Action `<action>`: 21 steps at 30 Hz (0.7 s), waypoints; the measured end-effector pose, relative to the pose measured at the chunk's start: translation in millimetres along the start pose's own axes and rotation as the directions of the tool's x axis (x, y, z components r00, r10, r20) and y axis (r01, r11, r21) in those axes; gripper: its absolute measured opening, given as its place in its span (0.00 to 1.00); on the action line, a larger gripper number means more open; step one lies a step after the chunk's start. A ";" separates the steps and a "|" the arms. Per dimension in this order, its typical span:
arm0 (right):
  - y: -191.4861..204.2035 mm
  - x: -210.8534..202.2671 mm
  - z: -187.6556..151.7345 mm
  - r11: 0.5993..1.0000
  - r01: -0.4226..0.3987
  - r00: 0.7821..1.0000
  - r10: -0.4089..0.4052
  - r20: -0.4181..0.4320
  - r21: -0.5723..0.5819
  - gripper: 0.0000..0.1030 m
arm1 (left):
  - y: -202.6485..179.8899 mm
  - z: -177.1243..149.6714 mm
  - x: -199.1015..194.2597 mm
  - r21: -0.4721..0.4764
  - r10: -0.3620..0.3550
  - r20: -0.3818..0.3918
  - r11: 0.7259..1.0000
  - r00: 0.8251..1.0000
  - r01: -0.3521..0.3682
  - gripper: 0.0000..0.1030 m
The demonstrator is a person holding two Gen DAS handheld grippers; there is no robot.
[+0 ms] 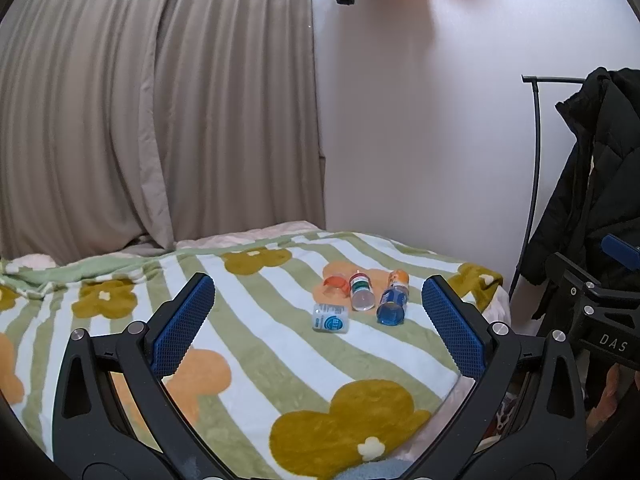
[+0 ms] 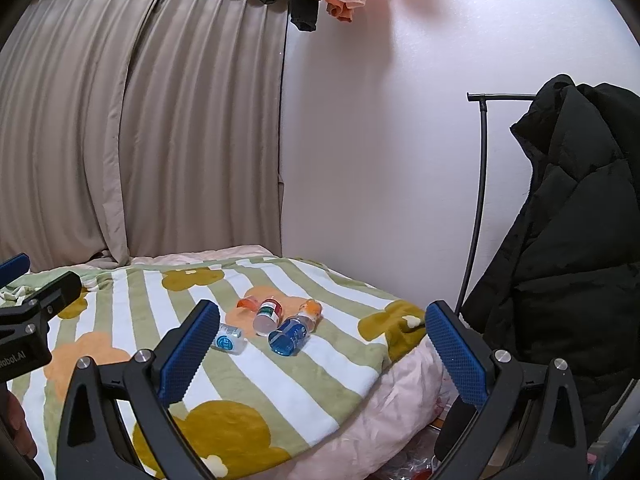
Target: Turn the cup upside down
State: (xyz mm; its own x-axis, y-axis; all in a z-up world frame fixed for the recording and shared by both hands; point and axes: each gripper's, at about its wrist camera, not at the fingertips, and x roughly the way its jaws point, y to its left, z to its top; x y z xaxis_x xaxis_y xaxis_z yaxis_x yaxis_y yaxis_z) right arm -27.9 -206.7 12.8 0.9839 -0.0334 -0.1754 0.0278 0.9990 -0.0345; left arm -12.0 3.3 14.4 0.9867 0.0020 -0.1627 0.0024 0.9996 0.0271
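Several small cups lie on their sides on a striped flower blanket (image 1: 256, 320). They are an orange translucent cup (image 1: 336, 283), a clear cup with a red and green label (image 1: 361, 292), a blue cup (image 1: 392, 306), an orange-and-white cup (image 1: 398, 278) and a white cup with blue print (image 1: 331, 319). My left gripper (image 1: 317, 280) is open and empty, well short of them. In the right wrist view the same group shows around the blue cup (image 2: 289, 336) and the white cup (image 2: 228, 339). My right gripper (image 2: 322, 307) is also open, empty and short of the cups.
Beige curtains (image 1: 160, 120) and a white wall (image 1: 420, 140) stand behind the bed. A black coat (image 2: 560, 240) hangs on a rack (image 2: 480, 200) to the right. The blanket's right edge drops onto a pink quilt (image 2: 380, 412). A hand (image 2: 16, 428) shows at lower left.
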 end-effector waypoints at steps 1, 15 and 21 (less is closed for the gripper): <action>0.6 -0.4 -0.3 1.000 0.001 1.000 -0.001 0.001 0.000 1.00 | -0.4 0.2 0.0 -0.002 -0.001 0.000 1.000 1.000 0.001 1.00; -0.6 -2.0 -3.0 1.000 0.003 1.000 -0.003 0.003 0.003 1.00 | -6.1 2.6 -4.9 0.007 -0.010 -0.004 1.000 1.000 0.010 1.00; -0.3 -2.1 -4.0 1.000 0.002 1.000 -0.002 0.004 0.003 1.00 | -7.6 1.6 -3.8 0.005 -0.011 -0.004 1.000 1.000 0.011 1.00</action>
State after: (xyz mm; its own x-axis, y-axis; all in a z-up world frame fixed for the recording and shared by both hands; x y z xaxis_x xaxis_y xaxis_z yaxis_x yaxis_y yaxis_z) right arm -30.7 -207.0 9.3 0.9846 -0.0357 -0.1712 0.0306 0.9990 -0.0324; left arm -15.4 -4.4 16.4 0.9859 -0.0091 -0.1671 0.0143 0.9994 0.0300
